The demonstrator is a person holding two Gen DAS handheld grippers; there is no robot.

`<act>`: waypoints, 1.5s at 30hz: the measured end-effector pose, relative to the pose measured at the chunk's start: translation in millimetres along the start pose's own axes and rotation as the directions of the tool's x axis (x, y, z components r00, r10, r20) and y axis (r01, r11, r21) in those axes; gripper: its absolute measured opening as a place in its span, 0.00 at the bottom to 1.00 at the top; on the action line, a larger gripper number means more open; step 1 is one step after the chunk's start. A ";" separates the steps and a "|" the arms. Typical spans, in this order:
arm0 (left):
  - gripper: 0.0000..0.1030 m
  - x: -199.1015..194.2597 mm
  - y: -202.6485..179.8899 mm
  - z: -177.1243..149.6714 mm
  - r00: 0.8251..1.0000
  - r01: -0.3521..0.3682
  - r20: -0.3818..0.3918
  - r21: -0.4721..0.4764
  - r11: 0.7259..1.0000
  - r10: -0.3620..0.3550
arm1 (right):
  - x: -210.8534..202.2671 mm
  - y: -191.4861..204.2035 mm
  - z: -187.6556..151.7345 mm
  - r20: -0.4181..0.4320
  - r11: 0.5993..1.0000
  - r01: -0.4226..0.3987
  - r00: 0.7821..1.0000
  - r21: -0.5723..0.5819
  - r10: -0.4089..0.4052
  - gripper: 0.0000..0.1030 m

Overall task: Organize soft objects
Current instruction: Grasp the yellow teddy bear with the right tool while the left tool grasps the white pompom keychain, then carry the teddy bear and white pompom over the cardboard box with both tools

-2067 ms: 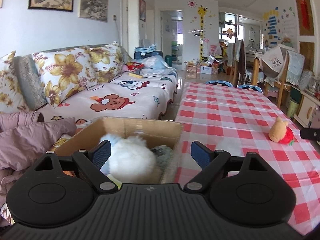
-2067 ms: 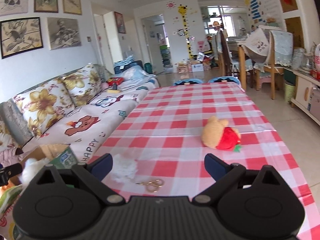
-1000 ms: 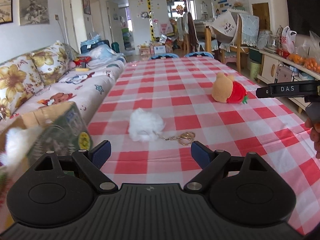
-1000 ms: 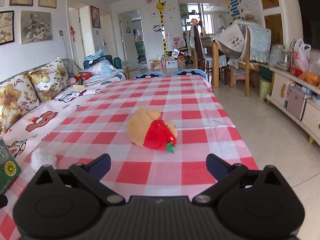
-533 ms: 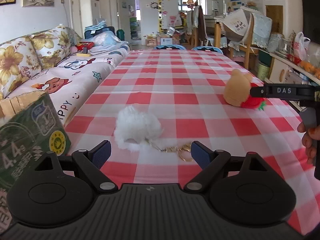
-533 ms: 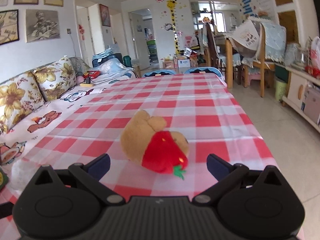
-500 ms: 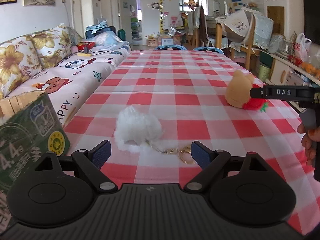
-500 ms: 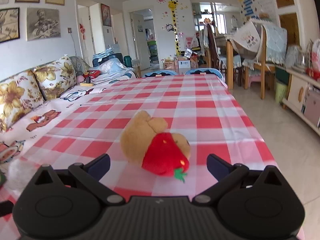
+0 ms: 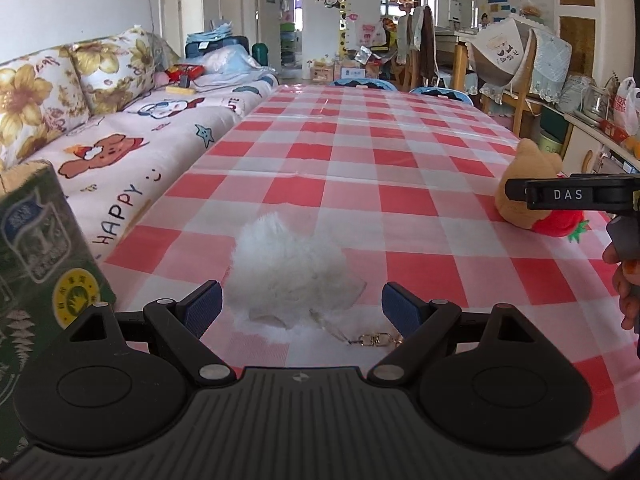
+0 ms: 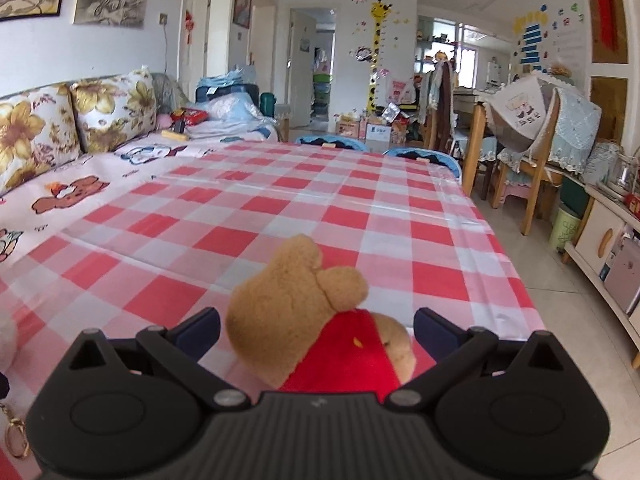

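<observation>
Your left hand-held gripper [image 9: 301, 307] is spread wide around the white fluffy pompom [image 9: 291, 276], which lies on the checkered desk [image 9: 360, 152] with its gold clasp [image 9: 376, 338]. Your right hand-held gripper [image 10: 316, 330] is also wide, and the tan plush bear [image 10: 296, 320] lies between its fingers, not yet squeezed.

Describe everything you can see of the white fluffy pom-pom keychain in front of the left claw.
The white fluffy pom-pom keychain is a round, long-haired ball lying on the red-and-white checked tablecloth. A gold metal clasp trails from its near side. It sits between the open left claw's blue pads, and neither visibly touches it.
</observation>
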State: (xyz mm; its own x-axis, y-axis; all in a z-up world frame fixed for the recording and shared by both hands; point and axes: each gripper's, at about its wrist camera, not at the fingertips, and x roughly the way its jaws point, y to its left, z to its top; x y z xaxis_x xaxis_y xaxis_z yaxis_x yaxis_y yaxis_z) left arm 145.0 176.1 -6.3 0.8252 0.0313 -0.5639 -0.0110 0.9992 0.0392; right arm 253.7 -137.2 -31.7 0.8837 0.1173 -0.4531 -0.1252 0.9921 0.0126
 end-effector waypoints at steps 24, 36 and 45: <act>0.58 -16.1 4.1 -9.8 0.999 0.004 -0.042 -0.013 1.000 -0.004 | -29.0 31.8 -27.6 -0.072 0.999 -0.044 0.996 0.000 0.044 0.83; 0.57 -62.1 -0.2 -43.0 0.998 0.040 -0.053 0.034 0.999 -0.038 | -74.7 69.2 -45.6 -0.129 0.995 -0.090 0.988 -0.034 0.085 0.83; 0.56 -84.2 -1.3 -60.8 0.995 0.084 -0.058 0.029 0.996 -0.082 | -110.3 80.0 -57.4 -0.195 0.992 -0.129 0.972 0.015 0.130 0.82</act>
State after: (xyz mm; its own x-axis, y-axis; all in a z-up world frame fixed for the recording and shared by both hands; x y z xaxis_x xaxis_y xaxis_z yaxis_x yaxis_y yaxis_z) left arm 41.2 173.8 -9.0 0.7889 -0.0492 -0.6125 0.0743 0.9971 0.0156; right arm 120.3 -73.4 -31.9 0.7549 0.2337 -0.6127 -0.2313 0.9692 0.0847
